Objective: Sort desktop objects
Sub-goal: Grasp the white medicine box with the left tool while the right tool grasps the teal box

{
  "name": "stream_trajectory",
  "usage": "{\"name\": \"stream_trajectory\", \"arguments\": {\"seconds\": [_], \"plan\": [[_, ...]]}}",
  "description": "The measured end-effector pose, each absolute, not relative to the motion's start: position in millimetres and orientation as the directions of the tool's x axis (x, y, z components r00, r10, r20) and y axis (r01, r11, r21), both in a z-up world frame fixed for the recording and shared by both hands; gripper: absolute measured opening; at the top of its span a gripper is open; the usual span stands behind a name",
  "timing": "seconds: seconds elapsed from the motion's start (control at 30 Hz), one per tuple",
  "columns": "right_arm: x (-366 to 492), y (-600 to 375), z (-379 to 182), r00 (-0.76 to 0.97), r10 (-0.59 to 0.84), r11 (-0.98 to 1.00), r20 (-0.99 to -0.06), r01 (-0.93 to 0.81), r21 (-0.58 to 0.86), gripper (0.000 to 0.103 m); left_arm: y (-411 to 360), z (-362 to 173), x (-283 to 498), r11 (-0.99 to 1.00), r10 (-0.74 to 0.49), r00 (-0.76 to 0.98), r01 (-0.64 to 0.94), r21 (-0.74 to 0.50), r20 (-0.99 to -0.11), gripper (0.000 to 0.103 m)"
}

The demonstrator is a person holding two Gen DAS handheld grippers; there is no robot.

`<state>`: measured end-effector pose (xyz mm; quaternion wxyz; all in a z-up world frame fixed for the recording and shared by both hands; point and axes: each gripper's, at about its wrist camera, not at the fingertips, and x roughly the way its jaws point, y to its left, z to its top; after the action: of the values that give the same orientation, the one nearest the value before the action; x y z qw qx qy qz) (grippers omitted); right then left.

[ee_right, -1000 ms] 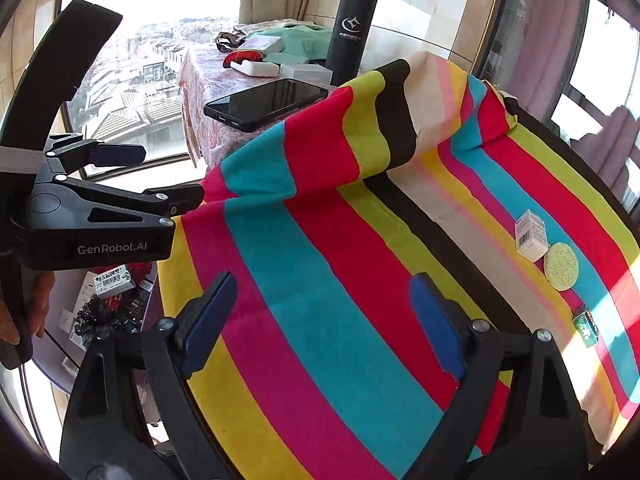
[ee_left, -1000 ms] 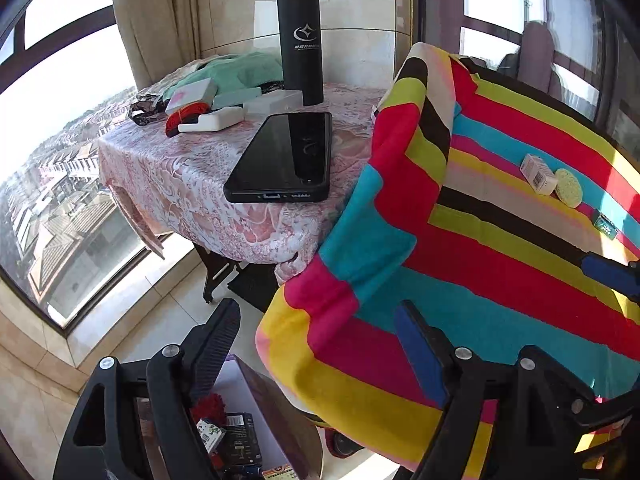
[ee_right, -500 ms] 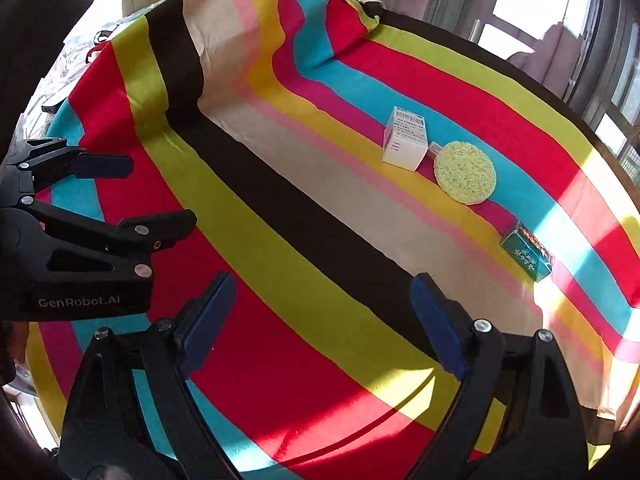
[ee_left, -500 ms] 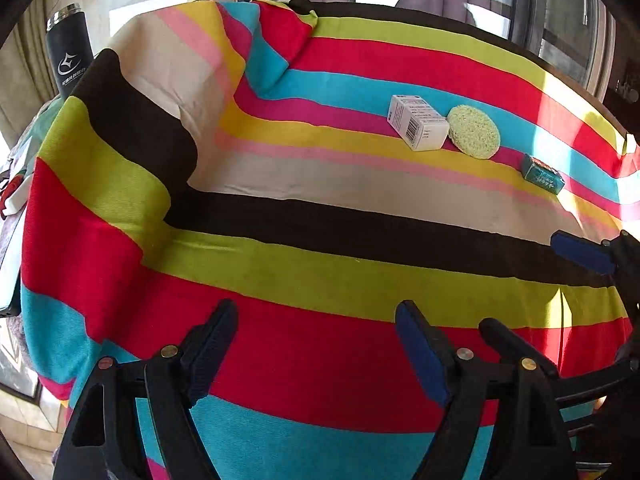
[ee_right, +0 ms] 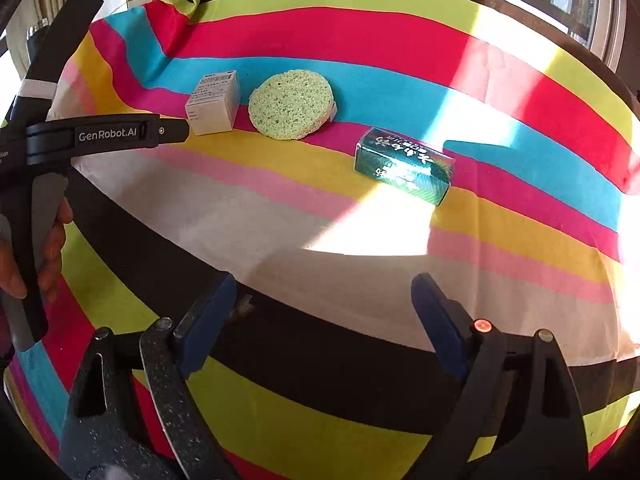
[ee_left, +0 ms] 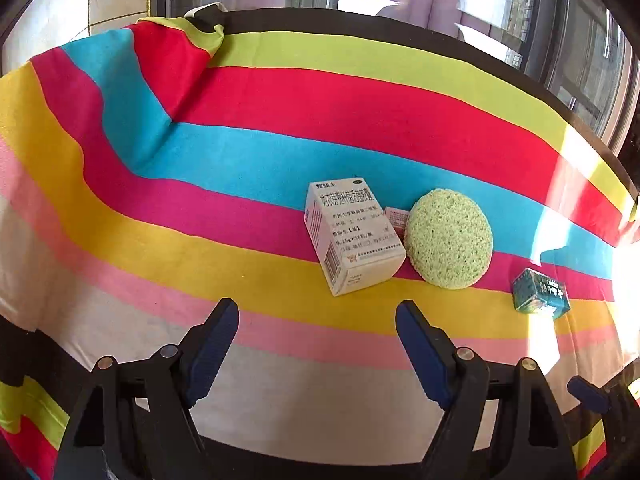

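- The left gripper [ee_left: 316, 334] hangs low over the striped cloth [ee_left: 248, 160], its two blue-padded fingers [ee_left: 212, 344] spread wide with nothing between them. In the right wrist view its black body reaches in from the left edge, and a bit of the person's hand [ee_right: 48, 248] shows on its handle.
- Just ahead of that gripper, slightly to its right, a white medicine box [ee_left: 352, 236] lies flat on the worktop across the pink and yellow stripes — printed face up, barcode on the near end.
- Wedged between the box and its neighbour is a small pinkish packet [ee_left: 396, 220], mostly hidden; I can't make out what it is.
- Next along, a round green sponge [ee_left: 450, 238] rests right up against the box's corner, partly over that packet.
- Further right and well apart from those, a small teal box [ee_right: 404, 170] sits by itself on the pink and yellow bands, at the edge of a bright patch of sunlight.
- The right gripper [ee_right: 324, 322] hovers over the black and cream stripes at the near side — fingers [ee_right: 436, 320] held wide apart and empty, with the teal box ahead of it and a little to its right.
- Behind the worktop runs a dark window frame [ee_left: 440, 20].
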<state>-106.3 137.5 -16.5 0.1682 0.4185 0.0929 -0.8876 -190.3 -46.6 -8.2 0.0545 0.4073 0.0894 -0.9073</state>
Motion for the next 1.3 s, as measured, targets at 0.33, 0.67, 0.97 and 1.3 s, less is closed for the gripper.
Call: {"name": "stream_trajectory", "arguments": {"seconds": [0.33,0.67,0.97,1.3], "plan": [[-108,137,-20,-0.559,-0.245,-0.916,-0.792,0.4,0.001,0.091,-50,-25,-248,-0.96,-0.075,-0.652,0.251,-0.122,-0.755,0.077],[-183,160,-18,-0.582,-0.191,-0.916,-0.791,0.395,-0.07,0.093,-55,-29,-232,-0.977,-0.076,-0.629,0.201,-0.067,-0.774,0.049],[-242,169,-19,-0.529,-0.263,-0.875,-0.807,0.482,-0.031,0.1,-49,-30,-233,-0.987,-0.077,-0.617,0.156,-0.026,-0.784,0.064],[-146,154,-9,-0.606,-0.215,-0.893,-0.766,0.439,-0.097,0.038,-53,-29,-226,-0.988,-0.071,-0.619,0.151,-0.03,-0.782,0.065]]}}
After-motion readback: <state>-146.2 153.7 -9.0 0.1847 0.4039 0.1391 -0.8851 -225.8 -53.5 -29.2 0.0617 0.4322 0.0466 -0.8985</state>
